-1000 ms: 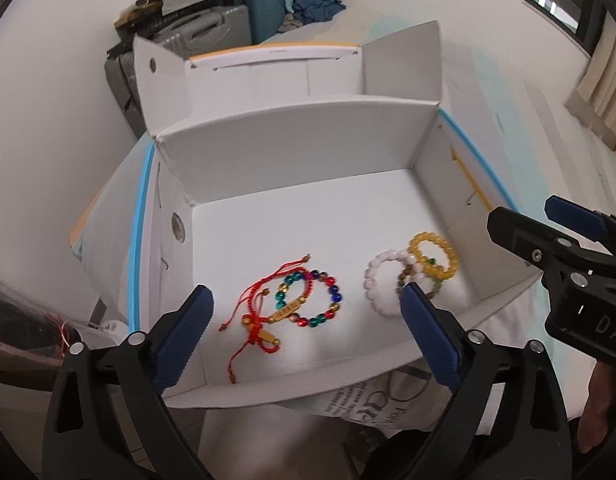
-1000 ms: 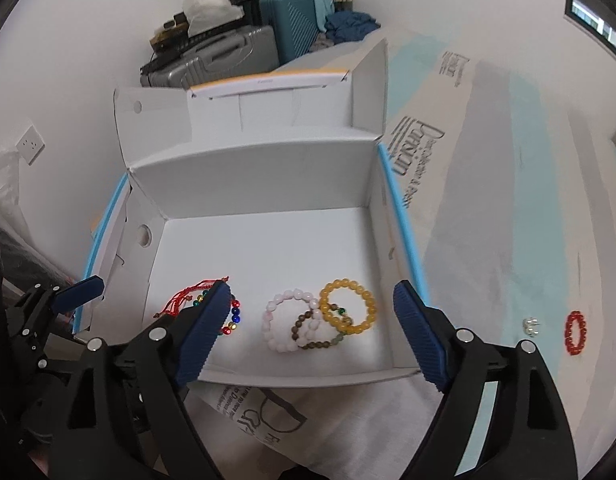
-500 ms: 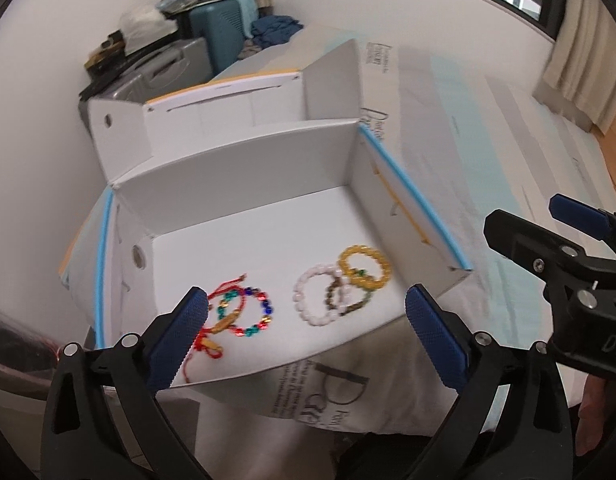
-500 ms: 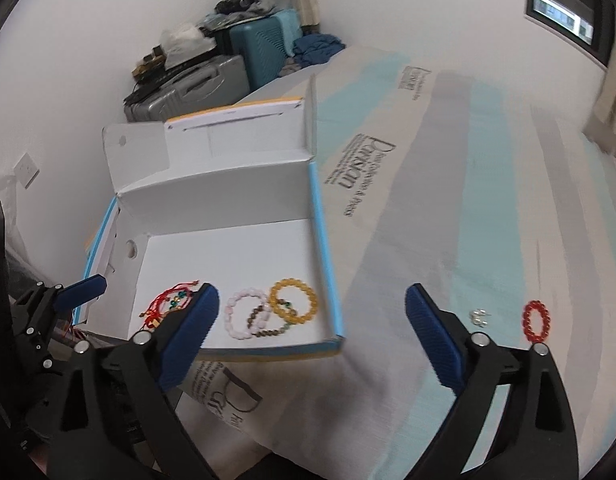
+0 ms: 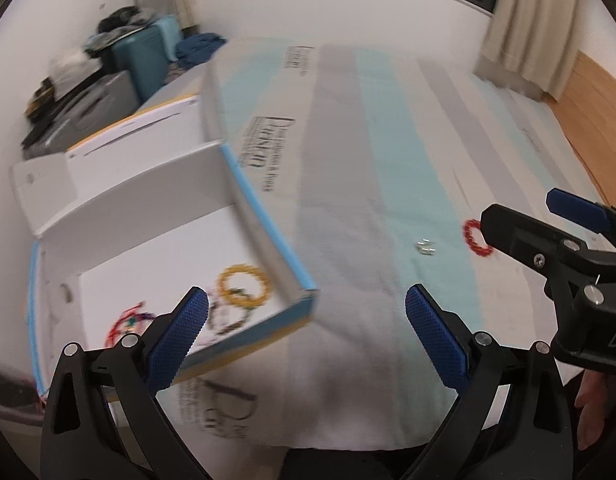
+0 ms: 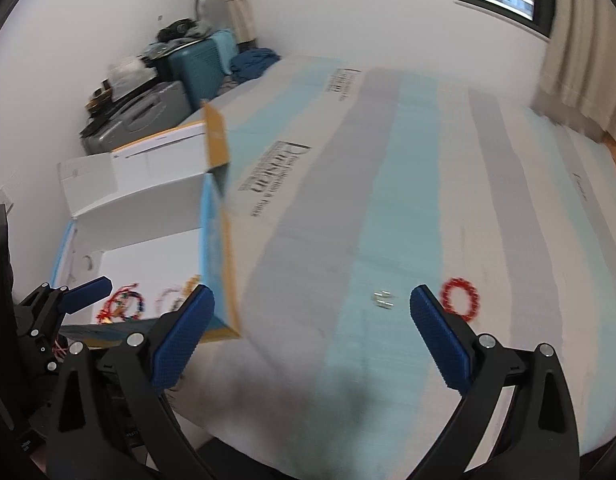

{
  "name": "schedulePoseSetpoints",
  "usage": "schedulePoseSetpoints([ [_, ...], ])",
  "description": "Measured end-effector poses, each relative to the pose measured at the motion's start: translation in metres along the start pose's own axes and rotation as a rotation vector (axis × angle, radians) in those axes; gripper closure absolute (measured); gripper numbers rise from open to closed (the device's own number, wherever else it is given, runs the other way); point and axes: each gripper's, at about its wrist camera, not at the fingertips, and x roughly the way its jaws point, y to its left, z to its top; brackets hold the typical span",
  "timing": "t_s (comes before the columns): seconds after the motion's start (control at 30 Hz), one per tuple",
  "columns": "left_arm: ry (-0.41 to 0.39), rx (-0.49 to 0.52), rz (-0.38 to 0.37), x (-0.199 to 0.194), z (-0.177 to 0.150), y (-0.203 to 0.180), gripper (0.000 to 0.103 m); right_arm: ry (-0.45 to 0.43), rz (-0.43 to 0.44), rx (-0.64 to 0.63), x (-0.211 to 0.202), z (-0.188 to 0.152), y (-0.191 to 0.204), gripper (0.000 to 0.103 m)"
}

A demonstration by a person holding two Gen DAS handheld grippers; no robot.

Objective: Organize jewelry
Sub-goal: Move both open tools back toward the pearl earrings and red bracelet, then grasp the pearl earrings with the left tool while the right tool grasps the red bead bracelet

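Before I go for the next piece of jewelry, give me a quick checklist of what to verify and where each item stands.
1. Right gripper jaws wide and empty: ok; they have just been opening.
2. Left gripper jaws apart, nothing between them: ok.
3. Red bead bracelet in plain sight on the striped cover, outside the box: ok.
4. Small silver pieces lying beside it, apart from it: ok; what they are, cannot tell.
5. White box open, with bare floor free: ok.
6. Bracelets already in the box, such as the yellow one, lying separate: not ok; some overlap.
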Motion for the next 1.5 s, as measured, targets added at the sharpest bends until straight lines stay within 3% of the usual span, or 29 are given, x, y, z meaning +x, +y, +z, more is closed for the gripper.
schedulePoseSetpoints([
  [0.3,0.032,0.077,-0.059,0.041,0.012,-0.070,0.006,0.033,-0.046,0.091,0.010,-0.011,-0.082,0.008],
  [0.67,0.086,0.135,-0.118,0.103,0.024,-0.121,0.006,0.106,-0.097,0.186,0.060,-0.025,-0.159,0.008],
  [1.07,0.139,0.164,-0.165,0.173,0.031,-0.149,0.006,0.200,-0.131,0.217,0.131,-0.029,-0.197,0.008],
  [1.5,0.195,0.174,-0.173,0.237,0.030,-0.153,0.007,0.290,-0.131,0.254,0.205,-0.041,-0.221,0.008],
])
